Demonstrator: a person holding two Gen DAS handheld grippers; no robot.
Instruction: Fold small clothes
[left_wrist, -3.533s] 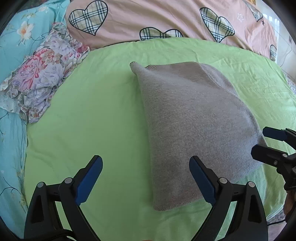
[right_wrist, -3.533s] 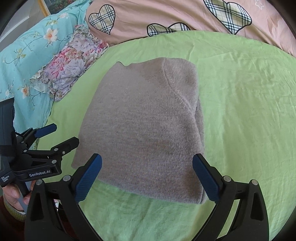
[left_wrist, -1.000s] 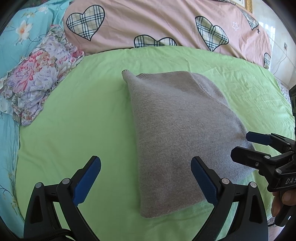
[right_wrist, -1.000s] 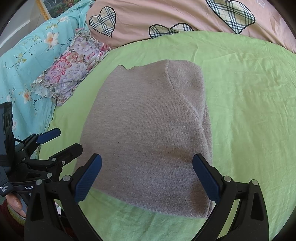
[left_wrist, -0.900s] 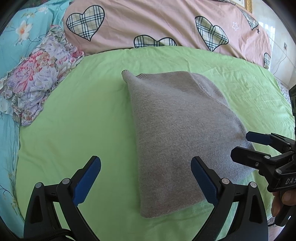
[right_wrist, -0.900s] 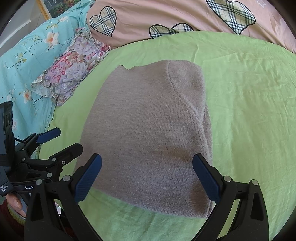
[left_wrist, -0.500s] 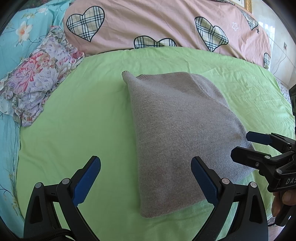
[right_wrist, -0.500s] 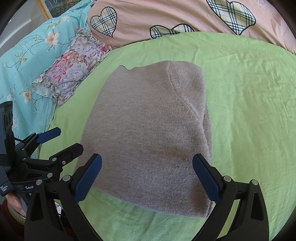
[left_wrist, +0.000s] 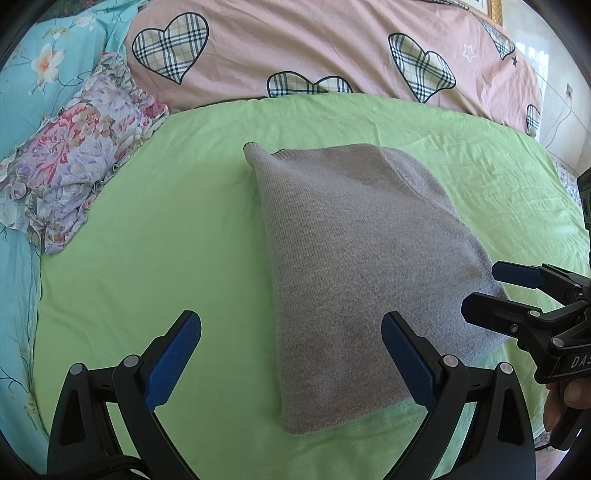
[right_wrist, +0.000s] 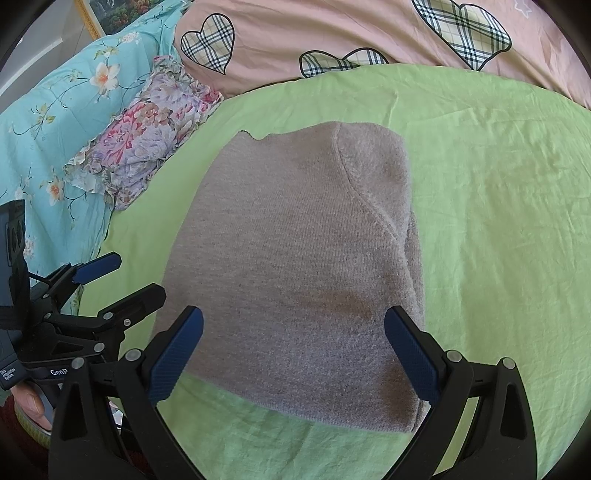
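Nothing has moved: folded grey sweater (left_wrist: 362, 266) lies mid-bed on green sheet (left_wrist: 155, 236), pink quilt (left_wrist: 314, 48) beyond; both claws, left (left_wrist: 291, 358) and right (right_wrist: 293, 350), gape wide, empty.

"DAS" is read, cut off, on the right gripper (left_wrist: 495, 288) body — "GenP", cut off, on the left gripper (right_wrist: 122, 277).

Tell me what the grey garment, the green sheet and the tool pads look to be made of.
Grey garment: knit, probably wool or acrylic; fine ribbed rows and a fuzzy matte surface. Green sheet: thin woven cloth, likely cotton; flat, matte, with sharp small creases. Pads: blue, finely dotted texture, probably rubber or soft plastic, on black, slightly glossy plastic-looking fingers.
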